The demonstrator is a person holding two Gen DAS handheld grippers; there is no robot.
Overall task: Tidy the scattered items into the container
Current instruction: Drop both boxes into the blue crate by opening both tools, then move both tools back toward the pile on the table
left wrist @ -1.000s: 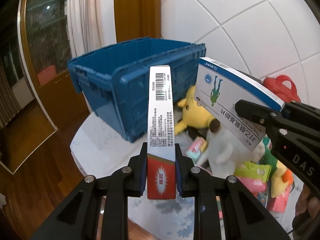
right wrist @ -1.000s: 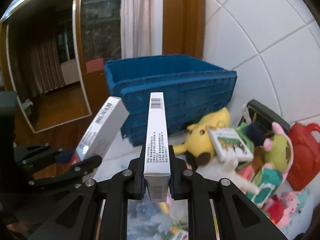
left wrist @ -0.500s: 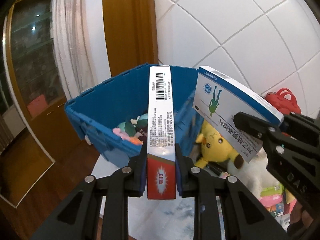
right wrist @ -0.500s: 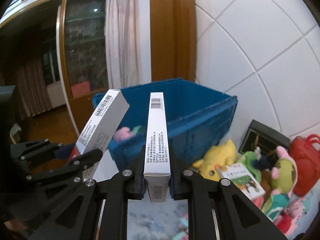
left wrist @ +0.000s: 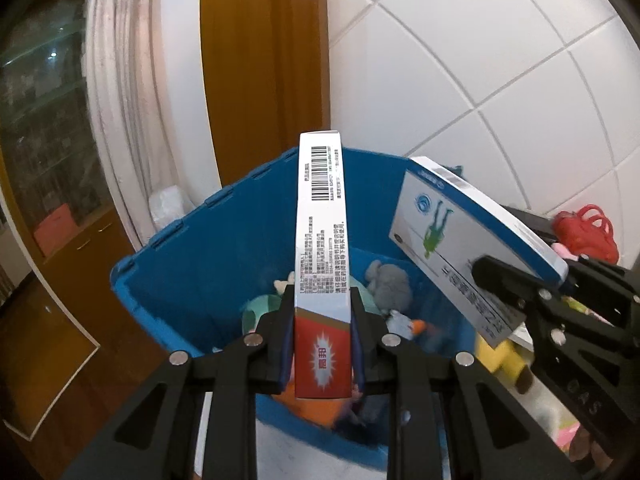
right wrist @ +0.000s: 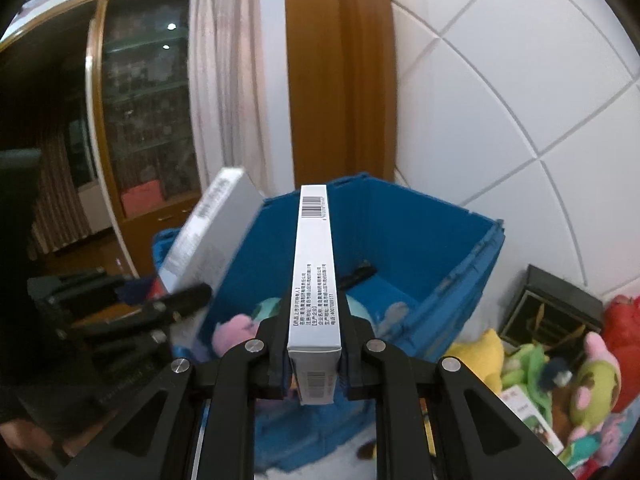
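Crate (left wrist: 208, 264): blue ribbed plastic, open top, plush toys (right wrist: 236, 330) inside.
Left gripper (left wrist: 322, 344): pinching a long red-ended carton (left wrist: 322, 240) (barcode up) above the crate.
Right gripper (right wrist: 314, 354): clamped on a slim white-and-blue carton (right wrist: 314, 264), also over it.

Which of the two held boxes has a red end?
The box in the left gripper: its near end between the fingers is red, while the right gripper's box is white and blue.

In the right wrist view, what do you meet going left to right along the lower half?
Left gripper with its grey box → right gripper's white box → blue bin → yellow plush → black box → red bag.
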